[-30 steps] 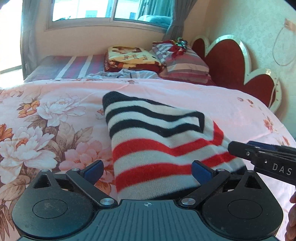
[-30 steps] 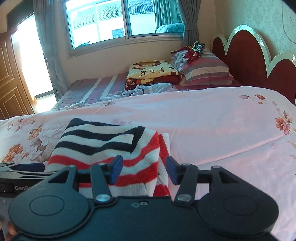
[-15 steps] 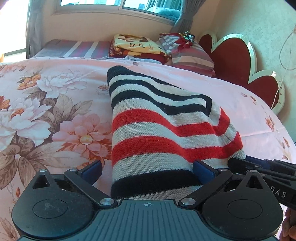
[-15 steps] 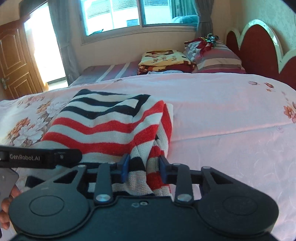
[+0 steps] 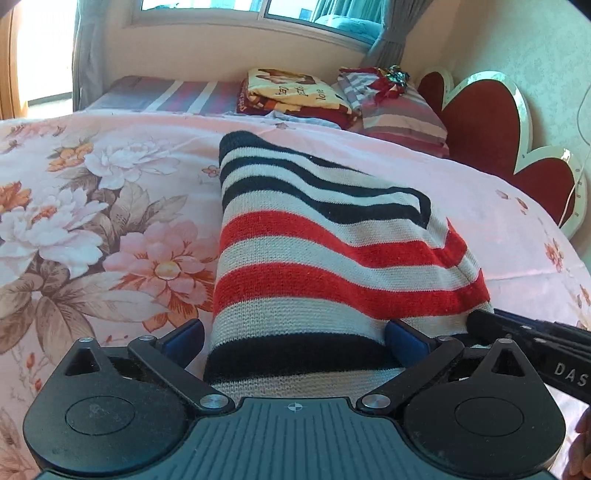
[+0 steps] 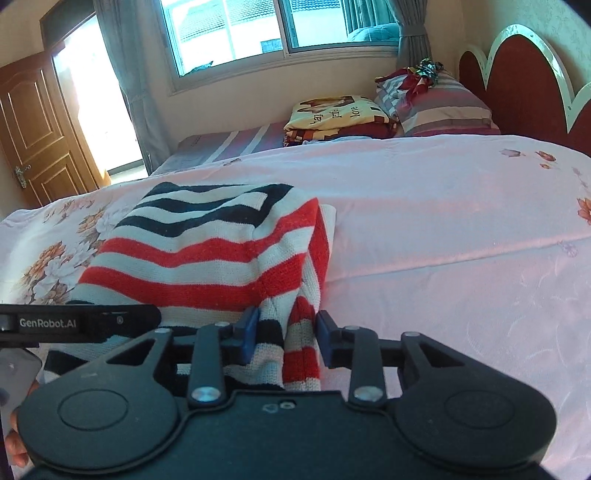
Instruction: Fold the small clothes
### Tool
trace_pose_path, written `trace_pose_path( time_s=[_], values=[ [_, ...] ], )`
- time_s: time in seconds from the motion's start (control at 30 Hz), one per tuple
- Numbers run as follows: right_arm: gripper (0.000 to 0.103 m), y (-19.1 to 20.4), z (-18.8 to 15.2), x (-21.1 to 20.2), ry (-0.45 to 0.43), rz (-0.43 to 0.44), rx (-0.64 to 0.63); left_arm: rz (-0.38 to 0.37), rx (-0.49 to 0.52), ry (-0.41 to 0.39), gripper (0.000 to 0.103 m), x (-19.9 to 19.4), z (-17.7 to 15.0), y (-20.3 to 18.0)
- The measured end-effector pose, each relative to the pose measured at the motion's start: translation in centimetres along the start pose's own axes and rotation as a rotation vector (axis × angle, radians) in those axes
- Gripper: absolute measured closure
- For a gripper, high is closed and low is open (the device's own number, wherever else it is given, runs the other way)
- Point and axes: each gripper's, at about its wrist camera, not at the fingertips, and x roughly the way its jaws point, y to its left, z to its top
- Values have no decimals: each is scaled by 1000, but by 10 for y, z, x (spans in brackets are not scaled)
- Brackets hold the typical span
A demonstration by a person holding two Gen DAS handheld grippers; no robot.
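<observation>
A folded knit sweater (image 5: 332,258) striped in red, white and black lies on the pink floral bedspread (image 5: 92,229). My left gripper (image 5: 293,336) is open wide, and the sweater's near black-striped edge lies between its blue pads; the left pad stands just clear of the cloth. My right gripper (image 6: 286,328) is shut on the bunched right-hand near corner of the sweater (image 6: 207,251), its pads pressing the cloth from both sides. Each gripper shows in the other's view: the right gripper (image 5: 517,332) at the sweater's right, the left gripper (image 6: 110,321) at its left.
A stack of folded blankets (image 6: 332,118) and striped pillows (image 6: 443,103) lies by the red scalloped headboard (image 6: 524,74). A window (image 6: 258,29) and a wooden door (image 6: 33,136) are beyond the bed. Bare pink bedspread (image 6: 461,240) stretches right of the sweater.
My right gripper's jaws have closed from apart onto the sweater's right near corner. My left gripper has come in over the near edge, its jaws staying wide.
</observation>
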Motion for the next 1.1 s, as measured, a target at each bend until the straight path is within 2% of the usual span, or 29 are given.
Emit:
trace_pose_path(
  time_s=[0.13, 0.27, 0.37, 0.5, 0.57, 0.67, 0.73, 0.8, 1.1],
  values=[
    [73, 9, 7, -38, -53, 42, -22, -6, 28, -31, 0, -34, -14, 2],
    [73, 25, -10, -58, -49, 70, -78, 15, 44, -15, 0, -46, -38, 9],
    [76, 30, -30, -49, -5, 29, -144, 11, 33, 23, 0, -35, -51, 12],
    [73, 28, -44, -41, 10, 3, -178, 20, 48, 18, 0, -34, -55, 12],
    [73, 31, -43, -45, 32, 0, -177, 22, 30, 38, 0, -42, -55, 13],
    [73, 31, -44, -63, 7, 17, -151, 32, 60, 38, 0, -47, -64, 14],
    [73, 29, -55, -59, 54, 0, -163, 24, 38, 39, 0, -44, -70, 18],
    [73, 28, -70, -59, 37, -9, -196, 41, 53, 33, 0, -45, -71, 14],
    [73, 33, -73, -63, 36, -33, -169, 61, 50, 23, 0, -43, -72, 12]
  ],
)
